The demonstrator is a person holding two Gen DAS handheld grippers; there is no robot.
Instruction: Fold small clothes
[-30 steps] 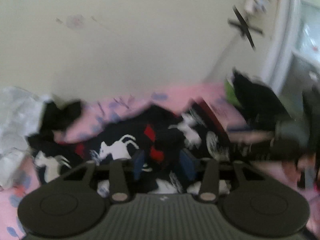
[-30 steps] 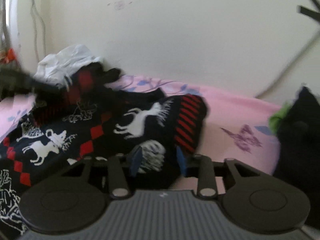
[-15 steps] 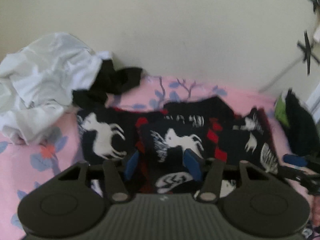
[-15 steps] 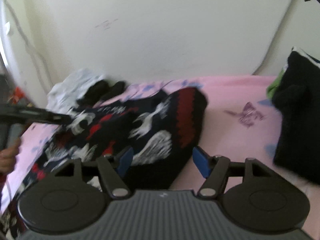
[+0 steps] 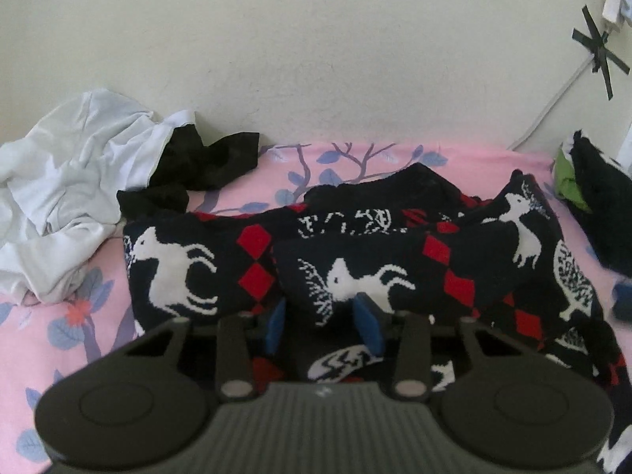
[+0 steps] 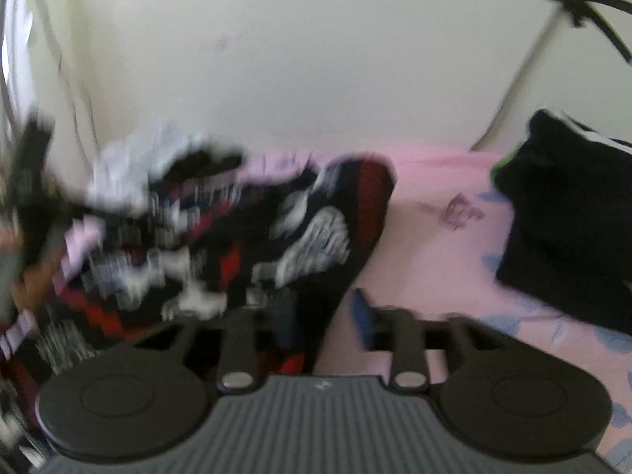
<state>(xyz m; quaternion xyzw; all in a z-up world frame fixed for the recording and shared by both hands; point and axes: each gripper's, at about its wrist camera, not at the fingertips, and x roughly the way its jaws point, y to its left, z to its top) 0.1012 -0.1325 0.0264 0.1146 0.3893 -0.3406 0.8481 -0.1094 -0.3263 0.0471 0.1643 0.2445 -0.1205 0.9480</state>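
Note:
A black knitted sweater point(image 5: 395, 260) with white horses and red diamonds lies bunched on the pink flowered bedsheet point(image 5: 79, 316). My left gripper point(image 5: 322, 328) sits low over its near edge. A raised fold with a white horse is between the blue pads, and the jaws are closing on it. The right wrist view is blurred. There my right gripper point(image 6: 324, 324) straddles the sweater's point(image 6: 308, 237) right edge, its jaws closing. The right pad is over bare sheet point(image 6: 434, 237) and clear of the cloth.
A crumpled white garment point(image 5: 67, 181) and a black one point(image 5: 197, 166) lie at the back left by the wall. A dark pile of clothes with something green point(image 5: 568, 181) sits at the right, also seen as dark pile point(image 6: 572, 217). A cable runs down the wall.
My left gripper has sunk closer to the sweater and its jaws have narrowed around the fold. My right gripper has swung along the sweater's right edge, with its jaws wider than a second ago.

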